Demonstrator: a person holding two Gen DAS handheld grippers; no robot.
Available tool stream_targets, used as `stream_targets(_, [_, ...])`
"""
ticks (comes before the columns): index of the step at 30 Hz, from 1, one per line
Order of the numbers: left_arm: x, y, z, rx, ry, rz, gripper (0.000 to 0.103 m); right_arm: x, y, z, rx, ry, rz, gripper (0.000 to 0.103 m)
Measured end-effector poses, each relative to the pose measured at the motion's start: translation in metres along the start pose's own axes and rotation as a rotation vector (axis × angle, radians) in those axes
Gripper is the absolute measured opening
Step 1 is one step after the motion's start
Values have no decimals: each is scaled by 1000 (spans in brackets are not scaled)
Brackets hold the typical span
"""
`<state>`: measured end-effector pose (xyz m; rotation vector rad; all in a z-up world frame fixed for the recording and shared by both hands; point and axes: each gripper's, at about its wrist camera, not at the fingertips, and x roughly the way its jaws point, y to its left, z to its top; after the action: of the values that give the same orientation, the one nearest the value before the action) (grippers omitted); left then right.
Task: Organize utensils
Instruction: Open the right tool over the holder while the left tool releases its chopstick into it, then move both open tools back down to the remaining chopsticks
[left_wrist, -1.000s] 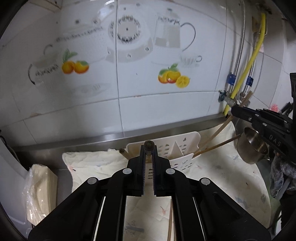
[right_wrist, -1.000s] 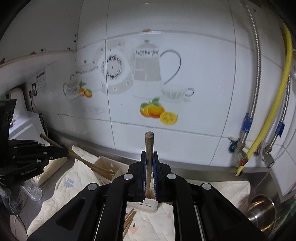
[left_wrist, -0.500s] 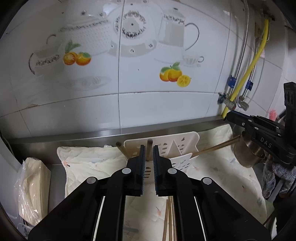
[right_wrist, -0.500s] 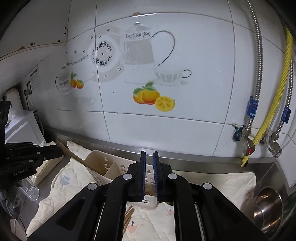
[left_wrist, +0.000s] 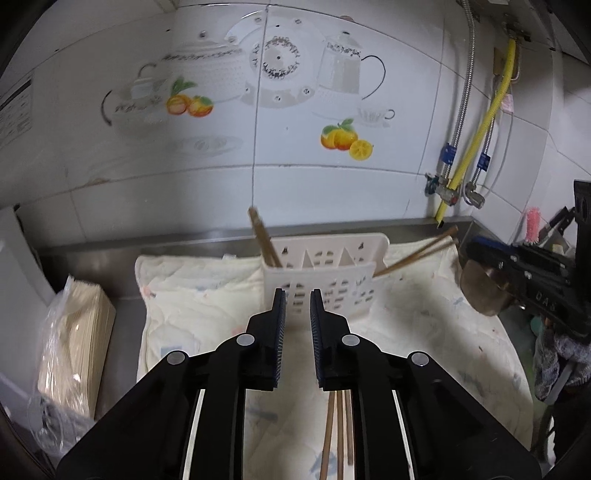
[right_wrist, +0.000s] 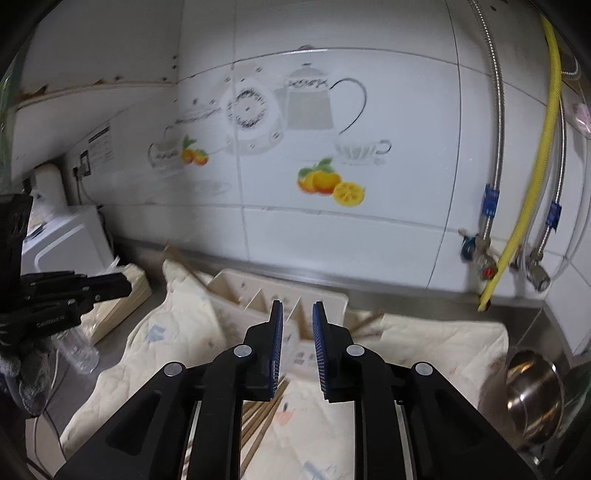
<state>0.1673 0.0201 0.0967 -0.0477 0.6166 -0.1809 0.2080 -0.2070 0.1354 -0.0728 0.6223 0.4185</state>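
Chopsticks (left_wrist: 263, 240) no longer between pads, now leaning in left compartment of white utensil holder (left_wrist: 325, 273) on cloth. Left hand-held gripper (left_wrist: 297, 295) and right hand-held gripper (right_wrist: 297, 306) both opening, empty. More chopsticks (left_wrist: 338, 428) lie loose on cloth.

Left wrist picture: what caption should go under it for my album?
Empty left claw opening before the white utensil caddy, chopsticks leaning inside.
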Motion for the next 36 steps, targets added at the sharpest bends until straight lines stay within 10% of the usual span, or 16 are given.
stream_targets(36, [9, 17, -122, -127, 136, 17, 22, 43, 69, -202, 94, 368, 106, 14])
